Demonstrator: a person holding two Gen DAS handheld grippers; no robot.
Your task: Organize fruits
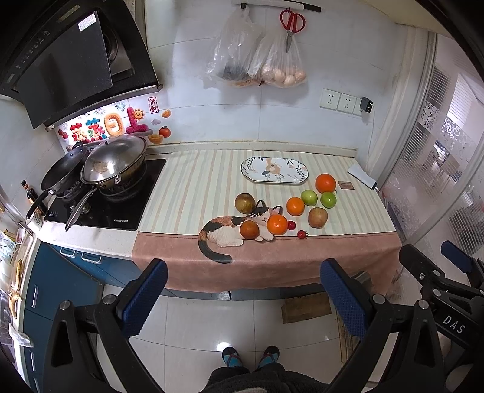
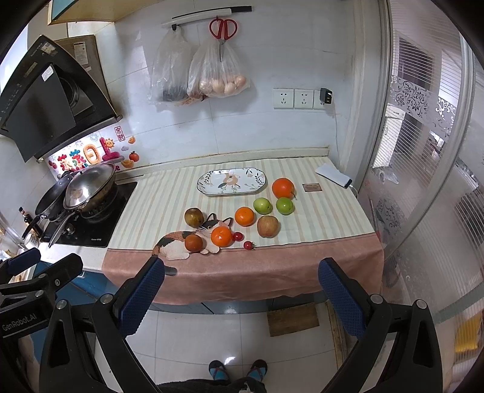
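Observation:
Loose fruit lies on the striped cloth (image 1: 193,193): a large orange (image 1: 325,183), two green apples (image 1: 309,197) (image 1: 328,199), smaller oranges (image 1: 295,206) (image 1: 276,224), a reddish apple (image 1: 318,217), a brown fruit (image 1: 245,203), a dark orange fruit (image 1: 249,229) and two cherry tomatoes (image 1: 302,234). Behind them sits an empty oval patterned plate (image 1: 274,170) (image 2: 231,181). My left gripper (image 1: 243,279) and right gripper (image 2: 242,278) hang open in front of the counter edge, well short of the fruit, holding nothing.
A stove (image 1: 99,202) with pans and a glass lid (image 1: 113,160) is at the left. Bags (image 1: 257,57) and scissors (image 1: 292,25) hang on the wall. A white device (image 1: 361,177) and a small card (image 1: 345,185) lie at the far right. A person's feet (image 1: 251,355) stand on the tiled floor.

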